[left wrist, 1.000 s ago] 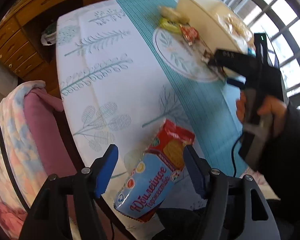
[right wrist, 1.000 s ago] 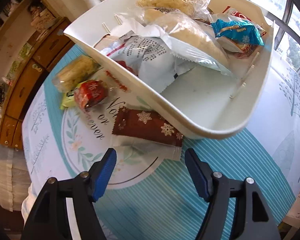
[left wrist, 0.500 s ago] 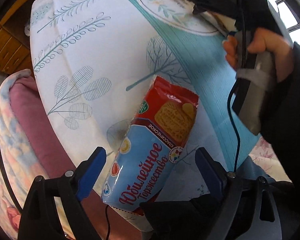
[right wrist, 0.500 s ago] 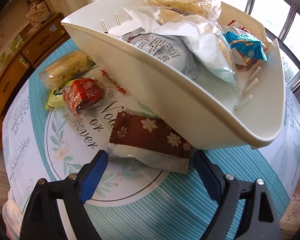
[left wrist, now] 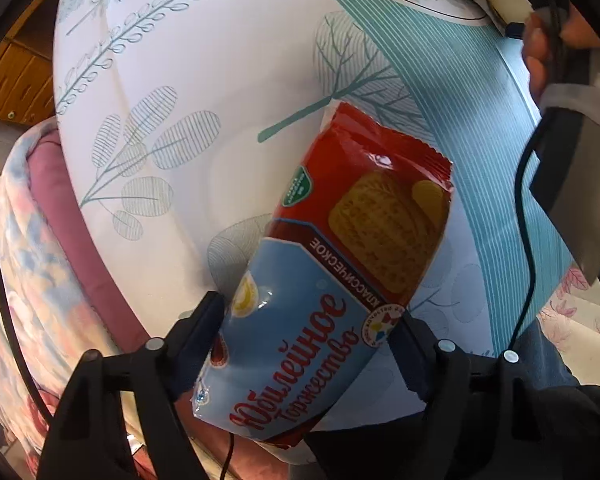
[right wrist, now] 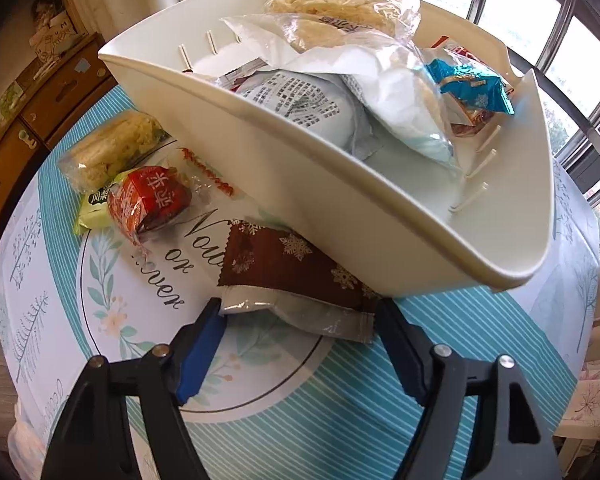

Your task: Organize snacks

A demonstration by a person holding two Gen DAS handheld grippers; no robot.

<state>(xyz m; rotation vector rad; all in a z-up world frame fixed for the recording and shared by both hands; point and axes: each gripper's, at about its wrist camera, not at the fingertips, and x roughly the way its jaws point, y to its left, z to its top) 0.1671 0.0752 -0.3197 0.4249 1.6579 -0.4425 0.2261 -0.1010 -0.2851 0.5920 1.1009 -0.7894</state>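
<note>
home dining room | leaf-print tablecloth (right wrist: 460,360) | wooden drawers (right wrist: 40,112) | cushioned chair (left wrist: 40,240) | barred windows (right wrist: 560,32)
</note>
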